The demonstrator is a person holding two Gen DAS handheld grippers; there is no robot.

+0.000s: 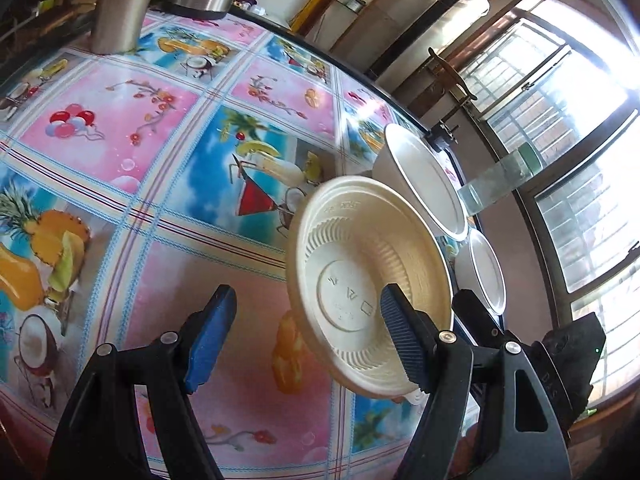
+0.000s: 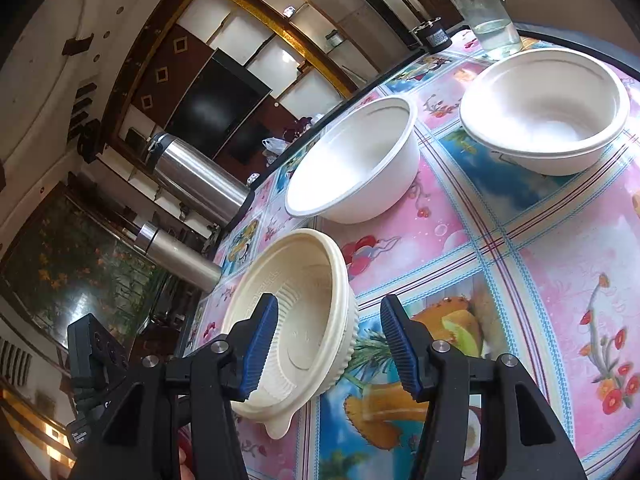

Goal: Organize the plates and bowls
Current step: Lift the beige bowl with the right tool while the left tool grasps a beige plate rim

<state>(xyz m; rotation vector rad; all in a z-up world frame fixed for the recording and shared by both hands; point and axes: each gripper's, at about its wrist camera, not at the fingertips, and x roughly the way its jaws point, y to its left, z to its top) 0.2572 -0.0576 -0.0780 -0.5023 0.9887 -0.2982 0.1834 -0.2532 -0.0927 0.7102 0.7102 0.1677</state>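
The cream ribbed bowl [image 2: 304, 320] sits tilted between my two grippers; my right gripper [image 2: 328, 344] is spread, its left finger inside the rim, and my left gripper [image 1: 304, 336] is spread too. Ahead on the table [image 2: 560, 280] stand two white bowls [image 2: 352, 160], apart, then a glass [image 2: 492, 28].

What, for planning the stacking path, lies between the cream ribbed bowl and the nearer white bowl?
Only tablecloth separates the cream ribbed bowl from the nearer white bowl; right wrist view.
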